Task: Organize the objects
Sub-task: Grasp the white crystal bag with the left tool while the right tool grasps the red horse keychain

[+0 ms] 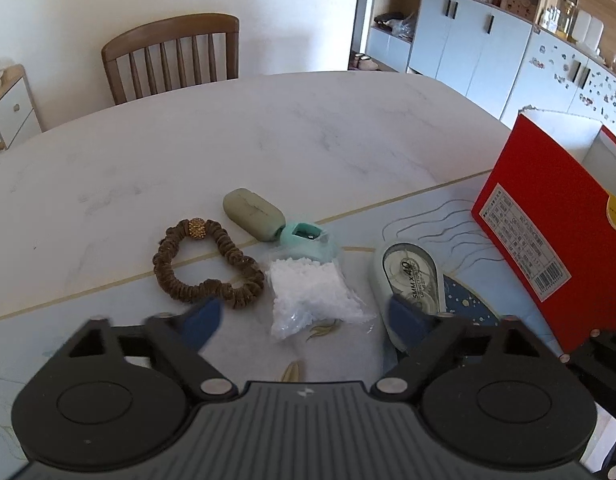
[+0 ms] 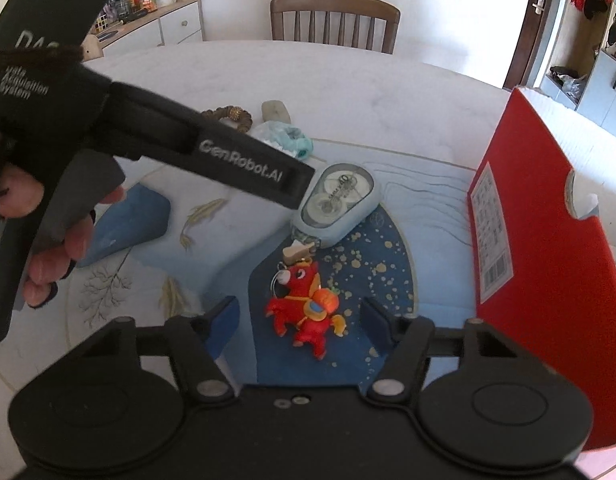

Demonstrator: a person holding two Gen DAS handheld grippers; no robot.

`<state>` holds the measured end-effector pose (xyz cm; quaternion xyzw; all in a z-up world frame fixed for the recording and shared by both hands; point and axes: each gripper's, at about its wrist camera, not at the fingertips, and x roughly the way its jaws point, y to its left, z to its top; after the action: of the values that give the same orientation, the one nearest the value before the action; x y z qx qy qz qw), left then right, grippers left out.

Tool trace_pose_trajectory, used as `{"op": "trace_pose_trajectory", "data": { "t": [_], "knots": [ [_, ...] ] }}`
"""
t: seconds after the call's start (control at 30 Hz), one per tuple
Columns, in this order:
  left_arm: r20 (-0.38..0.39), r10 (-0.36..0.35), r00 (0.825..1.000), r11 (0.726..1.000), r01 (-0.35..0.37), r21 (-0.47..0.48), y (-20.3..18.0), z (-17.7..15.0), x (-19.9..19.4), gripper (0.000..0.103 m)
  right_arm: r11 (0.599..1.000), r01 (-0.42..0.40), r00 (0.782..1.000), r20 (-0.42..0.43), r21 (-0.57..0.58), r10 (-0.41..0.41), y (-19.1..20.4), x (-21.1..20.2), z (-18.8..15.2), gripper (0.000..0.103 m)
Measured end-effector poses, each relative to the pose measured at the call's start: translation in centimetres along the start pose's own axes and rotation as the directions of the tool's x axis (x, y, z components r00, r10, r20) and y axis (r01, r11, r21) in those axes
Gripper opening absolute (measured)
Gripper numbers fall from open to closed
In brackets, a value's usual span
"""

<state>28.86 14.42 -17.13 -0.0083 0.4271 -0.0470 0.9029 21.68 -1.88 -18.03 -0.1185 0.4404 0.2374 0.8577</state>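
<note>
My right gripper (image 2: 299, 320) spread, red horse toy (image 2: 305, 310) between its fingers, untouched; my left gripper (image 1: 303, 316) spread, white bag (image 1: 312, 296) just ahead.

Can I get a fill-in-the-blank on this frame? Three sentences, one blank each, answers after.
1. The toy horse lying between the right gripper fingers is mainly ____ in colour.
2. The hair scrunchie carries a single ____ coloured bead.
3. The correction tape dispenser lies between the clear bag of white granules and the red ____.

Missing words: red; gold; box
</note>
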Motion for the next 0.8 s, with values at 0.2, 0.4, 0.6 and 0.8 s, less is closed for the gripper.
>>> {"op": "trace_pose_trajectory", "data": {
  "t": [0.2, 0.4, 0.6, 0.8],
  "knots": [
    [0.006, -0.011, 1.0, 0.999, 0.011, 0.03, -0.6, -0.2, 0.0, 0.056, 1.0, 0.0, 1.0, 0.01, -0.006, 0.0, 0.2, -0.1, -0.2, 0.056],
    [-0.001, -0.008, 1.0, 0.999, 0.008, 0.035, -0.6, -0.1, 0.0, 0.047, 1.0, -0.002, 1.0, 0.003, -0.018, 0.002, 0.5, -0.2, 0.0, 0.048],
    [-0.002, -0.007, 1.0, 0.999, 0.007, 0.037, -0.4, -0.2, -0.5, 0.033, 0.998, 0.012, 1.0, 0.001, -0.058, -0.012, 1.0, -0.6, 0.0, 0.038],
    [0.003, 0.009, 1.0, 0.999, -0.009, 0.037, 0.1, -0.4, -1.5, 0.022, 1.0, 0.006, 1.0, 0.0, -0.029, -0.006, 0.8, -1.7, -0.2, 0.036]
  ]
}}
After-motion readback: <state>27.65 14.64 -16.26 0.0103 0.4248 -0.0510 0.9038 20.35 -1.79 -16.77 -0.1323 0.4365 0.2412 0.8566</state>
